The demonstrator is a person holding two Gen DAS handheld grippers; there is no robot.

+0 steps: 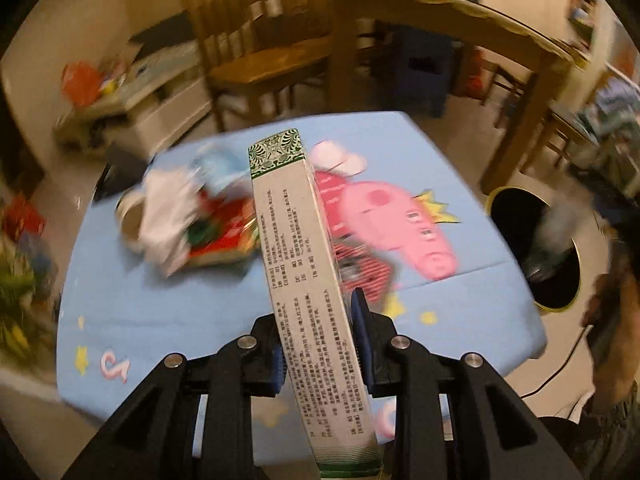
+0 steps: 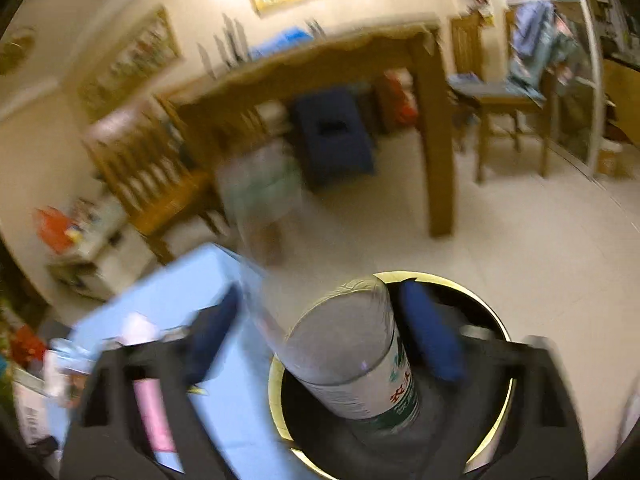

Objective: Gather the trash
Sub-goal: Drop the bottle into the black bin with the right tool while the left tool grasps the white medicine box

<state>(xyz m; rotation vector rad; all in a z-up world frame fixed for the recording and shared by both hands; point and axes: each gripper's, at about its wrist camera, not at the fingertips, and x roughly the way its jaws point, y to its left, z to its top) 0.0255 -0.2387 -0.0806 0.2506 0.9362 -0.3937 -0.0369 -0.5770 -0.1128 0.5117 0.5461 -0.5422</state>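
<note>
My left gripper (image 1: 318,322) is shut on a long white carton with green ends (image 1: 296,240), held on its narrow sides and lifted above the blue cartoon tablecloth (image 1: 160,312). A blurred pile of trash (image 1: 188,220) with white paper, red wrappers and a cup lies on the cloth at the left. My right gripper (image 2: 320,328) stands open over the black gold-rimmed bin (image 2: 440,278). A clear plastic bottle with a green label (image 2: 352,352) is between its fingers (image 2: 212,332), and the left pad is clearly apart from it. The bin (image 1: 490,196) sits on the floor right of the table.
A wooden dining table (image 2: 436,140) and wooden chairs (image 1: 256,60) stand behind, with a dark blue stool (image 2: 332,136) underneath. A low white shelf with clutter (image 1: 132,96) is at the left. A person's arm (image 1: 612,320) is at the right edge. Pale tiled floor (image 2: 520,240) surrounds the bin.
</note>
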